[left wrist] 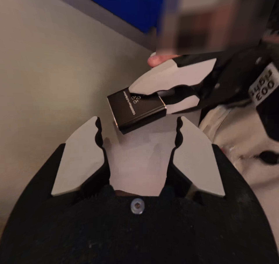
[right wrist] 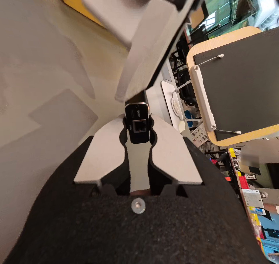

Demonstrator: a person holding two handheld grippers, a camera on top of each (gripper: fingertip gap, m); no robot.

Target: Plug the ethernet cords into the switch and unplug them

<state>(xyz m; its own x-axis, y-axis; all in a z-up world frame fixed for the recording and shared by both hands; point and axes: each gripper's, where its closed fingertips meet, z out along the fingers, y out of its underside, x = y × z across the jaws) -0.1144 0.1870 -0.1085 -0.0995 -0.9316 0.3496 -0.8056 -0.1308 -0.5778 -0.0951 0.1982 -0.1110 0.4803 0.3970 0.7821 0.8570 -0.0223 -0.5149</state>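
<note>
The right gripper [right wrist: 138, 121] holds the switch [right wrist: 138, 126] — a small black box with rounded metallic edges — its jaws closed narrowly on the box's two sides, so that the end with a single empty ethernet port faces straight back toward the right wrist camera. In the left wrist view the same switch [left wrist: 135, 112] appears lifted off the pale surface [left wrist: 52, 83], tilted, its broad top face bearing white print and small icons, with the right gripper [left wrist: 152, 101] reaching in from the upper right and a person's fingertip [left wrist: 155, 60] showing just above its white fingers [left wrist: 173, 74]. The left gripper [left wrist: 138, 121] hangs just below the switch, jaws spread wide and holding nothing; the box's lower corner sits near the gap between its tips without touching either one. In the right wrist view one of the left gripper's fingers [right wrist: 145, 53] crosses the upper middle, large and blurred, its tip just above the switch. No ethernet cords can be made out in either view. A light-coloured garment [left wrist: 241, 143] fills the right edge of the left wrist view — beyond the surface, the right wrist view shows a dark wood-edged panel [right wrist: 241, 83] and cluttered shelves [right wrist: 249, 196].
</note>
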